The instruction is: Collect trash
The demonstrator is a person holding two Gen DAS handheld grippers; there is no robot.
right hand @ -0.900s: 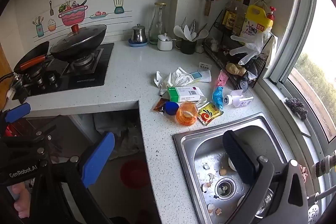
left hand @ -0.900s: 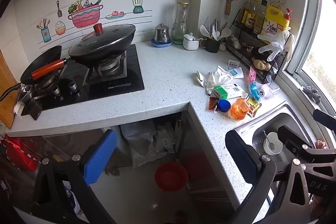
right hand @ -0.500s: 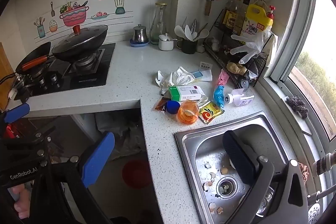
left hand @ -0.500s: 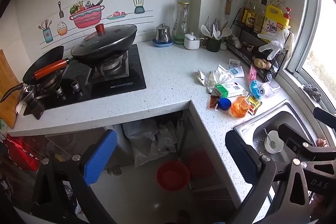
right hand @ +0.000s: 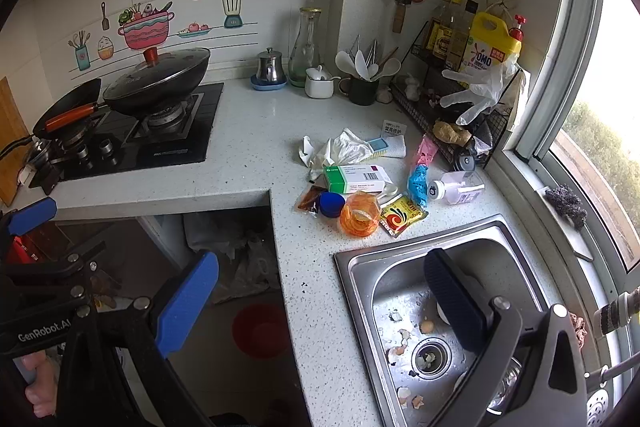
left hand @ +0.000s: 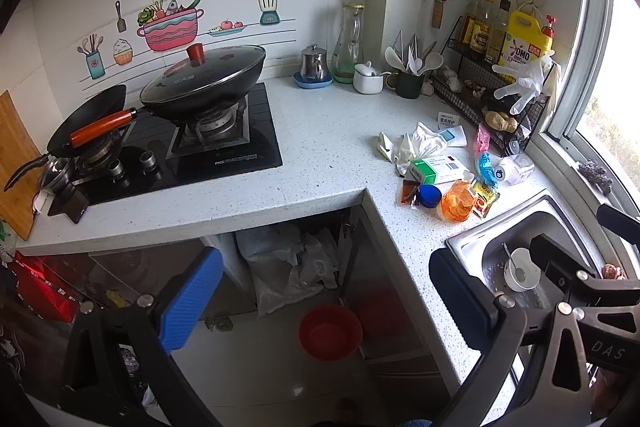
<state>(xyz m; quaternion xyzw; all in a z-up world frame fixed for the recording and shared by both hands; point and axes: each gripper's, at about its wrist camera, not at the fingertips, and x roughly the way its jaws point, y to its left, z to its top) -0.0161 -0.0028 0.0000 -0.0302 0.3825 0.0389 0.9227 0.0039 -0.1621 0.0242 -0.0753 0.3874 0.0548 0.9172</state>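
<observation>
From my feeds: daylight floods through the overexposed aluminium-framed window (right hand: 592, 131), glaring right; fisheye bends edges, corners fall black.

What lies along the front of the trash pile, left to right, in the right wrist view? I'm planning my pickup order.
Brown sauce packet → blue cap → orange plastic cup → yellow seasoning packet → clear bottle lying on its side.

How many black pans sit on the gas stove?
2. The large black lidded wok with a red knob sits on the right burner; the smaller black frying pan with an orange handle sits tilted on the left burner.
</observation>
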